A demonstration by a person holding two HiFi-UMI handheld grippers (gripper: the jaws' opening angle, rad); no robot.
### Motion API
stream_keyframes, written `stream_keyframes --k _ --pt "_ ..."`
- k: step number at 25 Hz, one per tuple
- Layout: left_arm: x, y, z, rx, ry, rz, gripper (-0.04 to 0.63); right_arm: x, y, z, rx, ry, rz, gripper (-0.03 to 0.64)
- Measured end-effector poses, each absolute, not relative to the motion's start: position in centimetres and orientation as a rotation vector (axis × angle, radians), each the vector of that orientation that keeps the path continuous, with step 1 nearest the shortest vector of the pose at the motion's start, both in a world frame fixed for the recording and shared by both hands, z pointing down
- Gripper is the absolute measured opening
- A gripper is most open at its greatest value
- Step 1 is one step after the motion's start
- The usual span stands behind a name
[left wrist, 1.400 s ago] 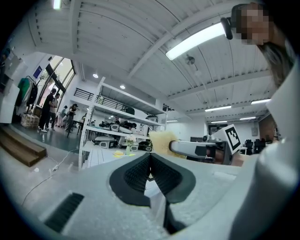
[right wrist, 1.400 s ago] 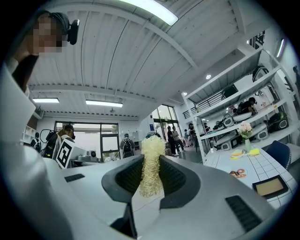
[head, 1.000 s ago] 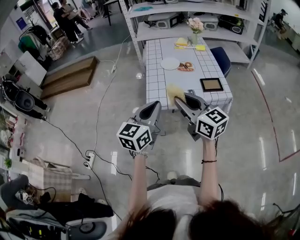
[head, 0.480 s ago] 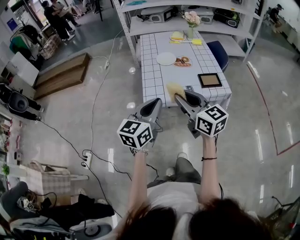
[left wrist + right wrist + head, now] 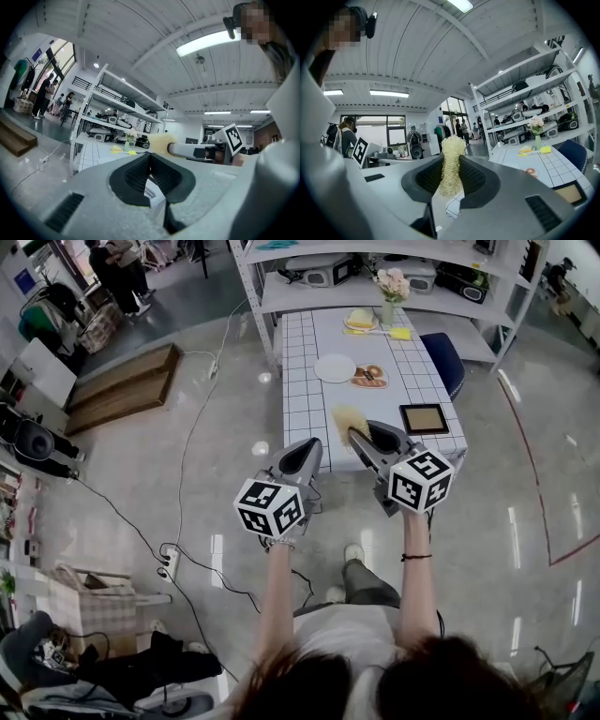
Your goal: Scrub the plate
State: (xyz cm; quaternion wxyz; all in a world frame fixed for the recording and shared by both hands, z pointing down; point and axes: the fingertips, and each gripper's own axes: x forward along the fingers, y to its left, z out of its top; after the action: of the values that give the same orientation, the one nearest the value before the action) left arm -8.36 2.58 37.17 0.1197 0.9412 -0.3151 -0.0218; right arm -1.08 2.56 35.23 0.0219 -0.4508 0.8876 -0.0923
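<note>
Right gripper [image 5: 366,441] clamped on scrubber [image 5: 349,420]; left gripper [image 5: 302,456] jaws together, empty. Plate [image 5: 335,367] on table [image 5: 305,399], well apart; scrubbing not started.

On my head view, the dish [image 5: 370,376] right of the plate [image 5: 335,367] is too small for me to tell what's on it. The scrubber [image 5: 350,420] covers part of the table's [image 5: 305,399] near edge, and its lower end is buried between the right gripper's [image 5: 359,439] jaws. I can't tell whether the dark-rimmed square [image 5: 424,414] at near right is a frame or a tray.
</note>
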Motion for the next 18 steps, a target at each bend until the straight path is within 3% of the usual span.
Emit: stream_keyframes --k 18 --pt "-5.1 -7.1 37.5 2.680 -1.039 -0.055 0.011 2.0 -8.1 35.4 -1.284 2.837 -0.329 0.074"
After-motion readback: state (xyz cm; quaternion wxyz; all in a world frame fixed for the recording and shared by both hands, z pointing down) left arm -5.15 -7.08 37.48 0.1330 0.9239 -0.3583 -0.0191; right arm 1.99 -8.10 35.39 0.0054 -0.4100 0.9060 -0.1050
